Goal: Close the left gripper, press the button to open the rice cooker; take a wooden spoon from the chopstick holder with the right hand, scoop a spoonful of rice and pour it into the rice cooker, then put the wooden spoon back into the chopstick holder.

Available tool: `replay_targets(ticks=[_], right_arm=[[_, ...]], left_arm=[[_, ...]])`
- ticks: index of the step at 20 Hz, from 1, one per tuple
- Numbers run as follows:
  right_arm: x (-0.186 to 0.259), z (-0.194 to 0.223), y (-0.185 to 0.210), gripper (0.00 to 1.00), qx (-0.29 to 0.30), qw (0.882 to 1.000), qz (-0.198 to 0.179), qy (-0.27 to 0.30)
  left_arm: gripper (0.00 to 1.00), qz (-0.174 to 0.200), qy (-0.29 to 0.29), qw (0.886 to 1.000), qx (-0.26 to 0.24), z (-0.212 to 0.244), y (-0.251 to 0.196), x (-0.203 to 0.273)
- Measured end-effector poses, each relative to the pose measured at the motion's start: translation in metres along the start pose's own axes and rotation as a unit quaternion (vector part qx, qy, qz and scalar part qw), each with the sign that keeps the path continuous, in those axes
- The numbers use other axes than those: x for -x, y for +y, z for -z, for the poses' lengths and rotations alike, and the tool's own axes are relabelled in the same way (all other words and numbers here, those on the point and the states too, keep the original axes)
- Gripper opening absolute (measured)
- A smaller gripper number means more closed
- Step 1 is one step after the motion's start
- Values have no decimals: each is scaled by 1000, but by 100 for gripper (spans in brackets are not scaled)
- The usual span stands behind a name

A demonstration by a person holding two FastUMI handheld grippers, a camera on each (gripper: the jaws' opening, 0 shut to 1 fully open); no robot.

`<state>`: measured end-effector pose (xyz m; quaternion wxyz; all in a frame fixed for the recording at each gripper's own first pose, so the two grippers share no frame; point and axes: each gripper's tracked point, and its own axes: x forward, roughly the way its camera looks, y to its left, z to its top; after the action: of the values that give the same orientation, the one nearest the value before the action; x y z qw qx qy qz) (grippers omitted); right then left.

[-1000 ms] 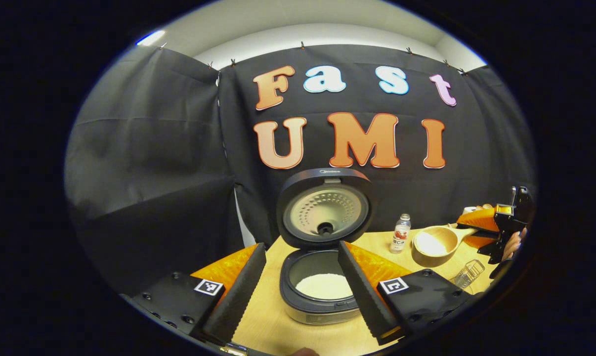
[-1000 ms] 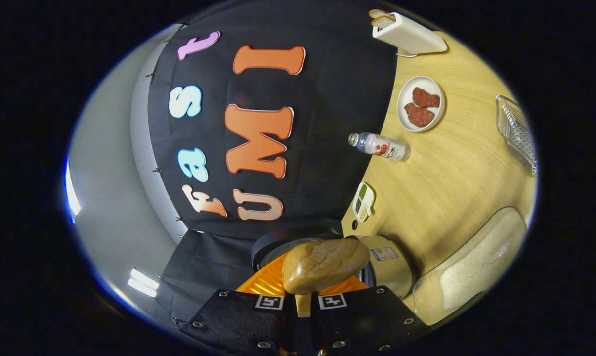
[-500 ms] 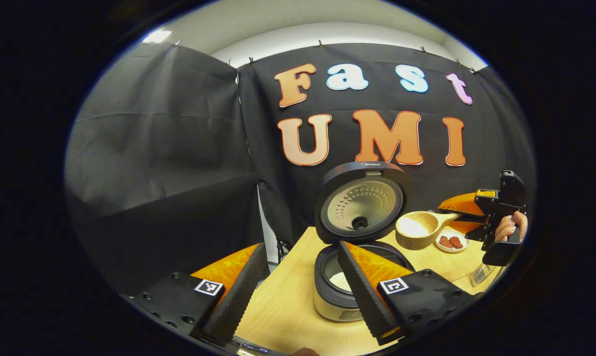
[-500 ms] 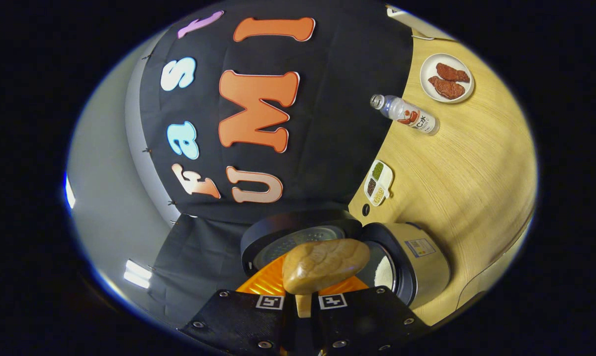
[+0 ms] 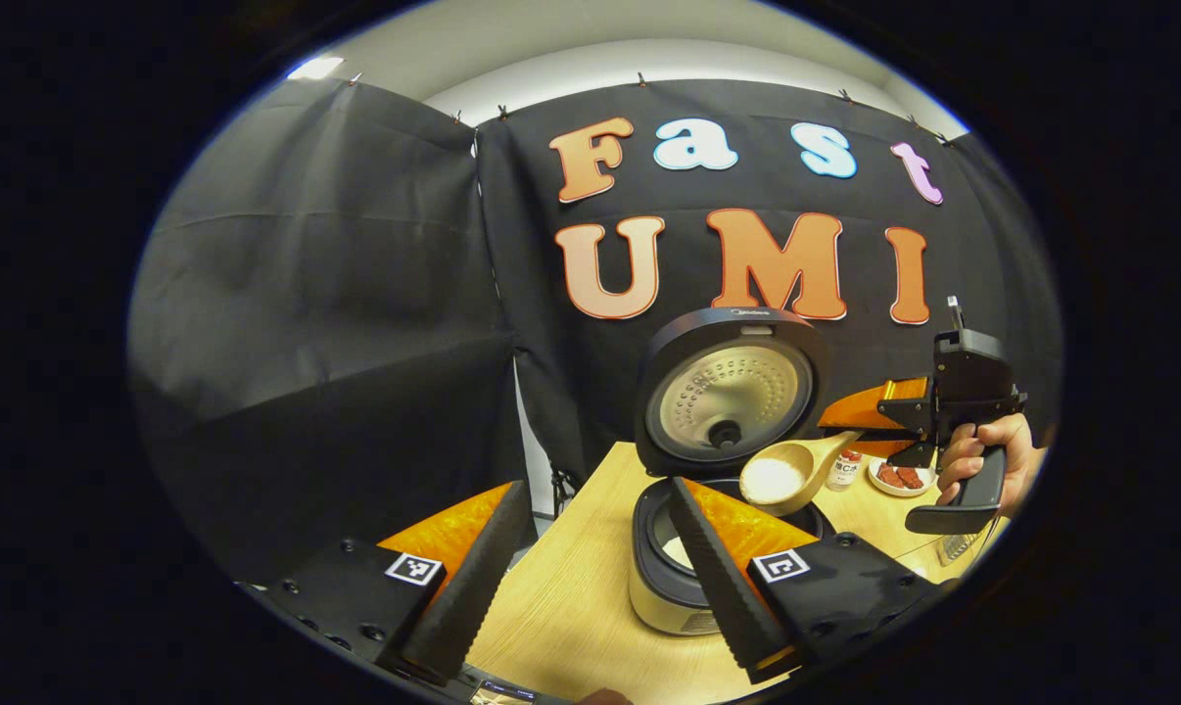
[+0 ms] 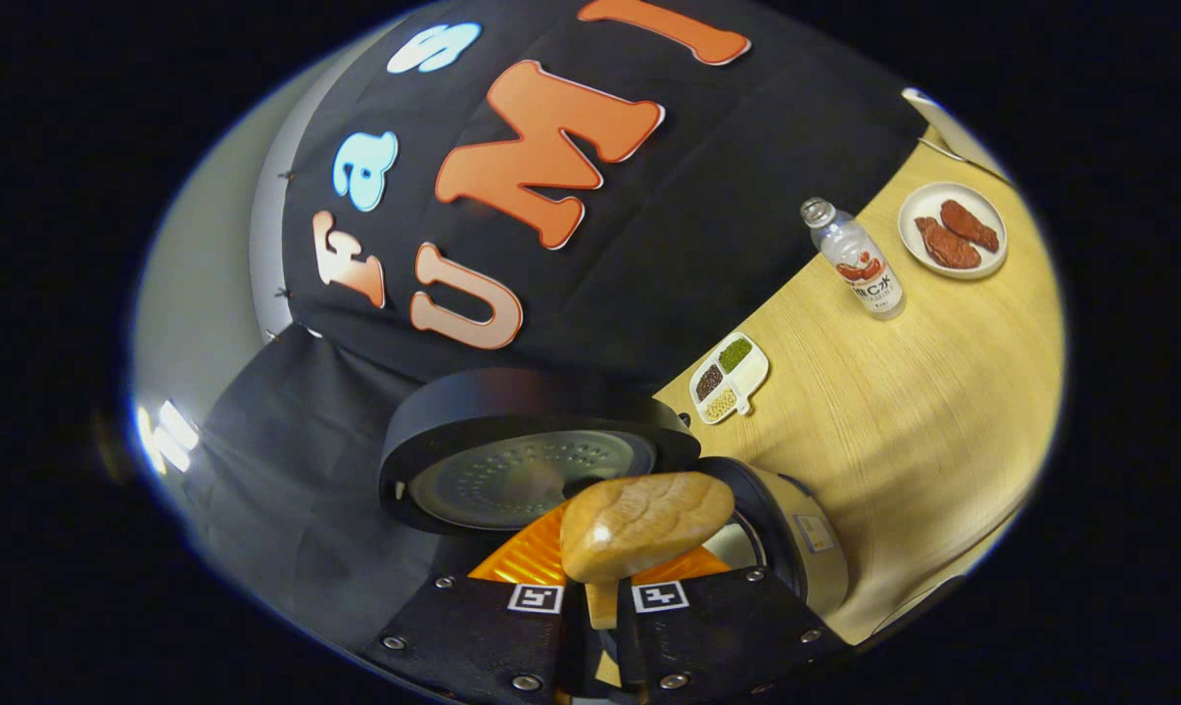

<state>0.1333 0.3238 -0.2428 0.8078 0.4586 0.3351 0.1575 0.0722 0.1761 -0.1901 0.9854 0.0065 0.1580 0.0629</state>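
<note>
The right claw [image 5: 870, 423] is gripping the wooden spoon [image 5: 784, 477] of rice over the open rice cooker [image 5: 684, 548], so it should be tipping slowly while the left claw [image 5: 590, 568] is hanging open.

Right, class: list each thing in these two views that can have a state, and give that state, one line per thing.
rice cooker: lid up, rice in the pot
wooden spoon: loaded with rice, over the cooker
left gripper: jaws apart, holding nothing
right gripper: jaws clamped on the spoon handle
bottle: upright, cap on
plate: holding two brown pieces
</note>
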Motion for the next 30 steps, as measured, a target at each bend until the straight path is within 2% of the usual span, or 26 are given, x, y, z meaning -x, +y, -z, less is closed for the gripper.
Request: replay_targets(ticks=[7, 8, 16, 20, 27, 30], right_arm=[[-6, 11, 2, 12, 147, 988, 44, 2], [-7, 8, 3, 11, 159, 986, 46, -2], [-5, -10, 27, 12, 229, 972, 37, -26], [-3, -12, 43, 12, 286, 957, 28, -32], [-5, -9, 58, 12, 391, 919, 24, -28], [-7, -6, 66, 11, 418, 908, 15, -29]], left_arm=[[99, -18, 11, 1000, -1, 8, 20, -2], [95, -19, 10, 1000, -1, 8, 20, -1], [94, -11, 10, 1000, -3, 9, 12, 5], [95, -1, 7, 1000, -6, 7, 1, 5], [95, 11, 11, 1000, -4, 12, -9, 2], [95, 12, 12, 1000, -7, 14, -8, 3]])
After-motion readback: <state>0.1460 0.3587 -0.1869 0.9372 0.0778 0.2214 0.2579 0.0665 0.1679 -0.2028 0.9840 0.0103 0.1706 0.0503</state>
